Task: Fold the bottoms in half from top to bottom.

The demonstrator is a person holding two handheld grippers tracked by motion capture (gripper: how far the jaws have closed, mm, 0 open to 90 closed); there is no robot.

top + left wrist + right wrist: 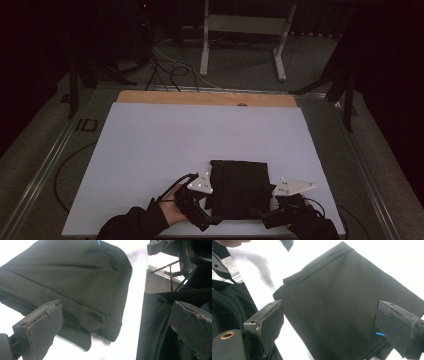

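Item: black folded garment (239,189), lying flat on the white bench (165,145) near its front edge, between both tongs. Left tongs (207,216): spread, empty. Right tongs (262,215): spread, empty. Status: fold appears complete, cloth released; perhaps tidying left.

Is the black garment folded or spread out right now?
Folded: the black garment lies as a compact rectangle on the white sheet, with layered edges visible in the left gripper view.
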